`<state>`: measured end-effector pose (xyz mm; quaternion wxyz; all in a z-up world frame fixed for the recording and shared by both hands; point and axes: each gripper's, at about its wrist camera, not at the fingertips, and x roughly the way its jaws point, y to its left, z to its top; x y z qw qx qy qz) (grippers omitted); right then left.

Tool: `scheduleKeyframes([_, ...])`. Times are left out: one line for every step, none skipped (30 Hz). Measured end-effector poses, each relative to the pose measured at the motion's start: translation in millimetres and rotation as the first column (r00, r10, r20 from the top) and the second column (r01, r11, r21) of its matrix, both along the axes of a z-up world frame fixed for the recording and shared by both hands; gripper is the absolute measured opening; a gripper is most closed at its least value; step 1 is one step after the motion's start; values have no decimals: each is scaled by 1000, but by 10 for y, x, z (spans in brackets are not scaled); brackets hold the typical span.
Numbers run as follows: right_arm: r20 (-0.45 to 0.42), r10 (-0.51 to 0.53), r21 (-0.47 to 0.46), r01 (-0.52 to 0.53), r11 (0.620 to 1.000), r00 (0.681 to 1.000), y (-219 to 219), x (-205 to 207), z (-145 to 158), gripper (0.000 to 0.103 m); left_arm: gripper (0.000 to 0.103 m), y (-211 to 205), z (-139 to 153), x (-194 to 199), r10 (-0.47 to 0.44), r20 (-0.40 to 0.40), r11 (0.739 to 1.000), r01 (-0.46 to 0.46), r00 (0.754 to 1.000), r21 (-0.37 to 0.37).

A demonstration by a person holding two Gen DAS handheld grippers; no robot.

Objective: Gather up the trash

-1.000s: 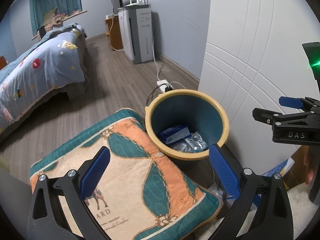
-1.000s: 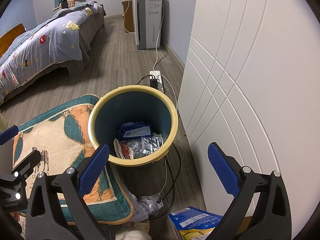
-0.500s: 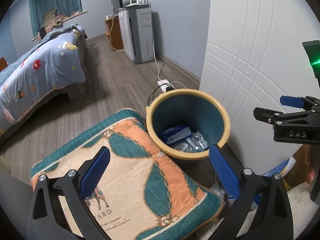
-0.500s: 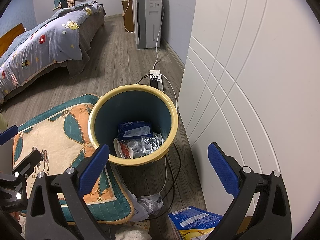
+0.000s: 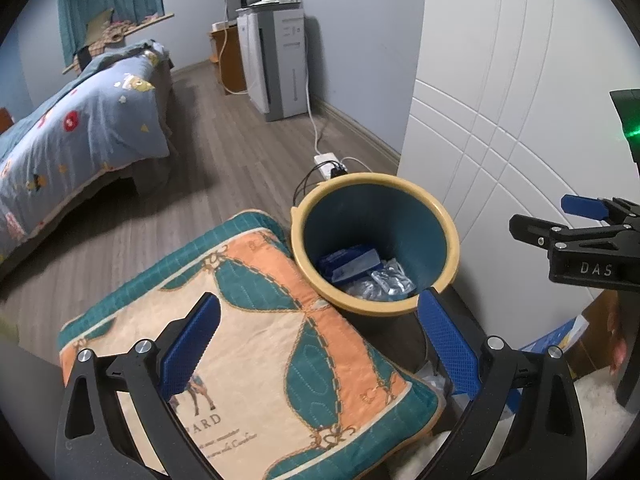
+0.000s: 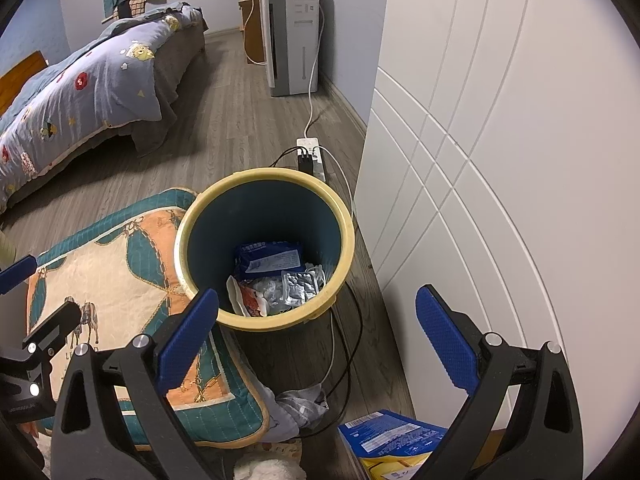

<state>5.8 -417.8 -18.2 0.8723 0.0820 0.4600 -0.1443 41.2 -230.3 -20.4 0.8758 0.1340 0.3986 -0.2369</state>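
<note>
A teal bin with a yellow rim (image 5: 446, 224) (image 6: 348, 248) stands on the floor beside a white cabinet. Inside lie a blue packet (image 6: 272, 258), silver foil wrappers (image 6: 300, 286) and an orange-and-white wrapper (image 6: 250, 300); the blue packet also shows in the left wrist view (image 5: 350, 262). My left gripper (image 5: 316, 344) is open and empty, above a patterned cushion, short of the bin. My right gripper (image 6: 316, 332) is open and empty, just above the bin's near rim. Its side also shows in the left wrist view (image 5: 580, 236).
A patterned cushion (image 5: 248, 340) (image 6: 108, 292) lies left of the bin. A blue-and-yellow box (image 6: 392, 440) and crumpled grey wrapper (image 6: 300, 404) lie on the floor near the cabinet (image 6: 500, 160). Cables and a power strip (image 6: 310, 156) run behind the bin. A bed (image 5: 72, 128) stands far left.
</note>
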Motion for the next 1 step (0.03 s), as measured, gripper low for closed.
scheduleKeyframes([-3, -8, 10, 8, 1000, 1000, -5, 2, 1, 97, 98, 3, 7, 4, 1, 4, 1000, -1, 1000, 4])
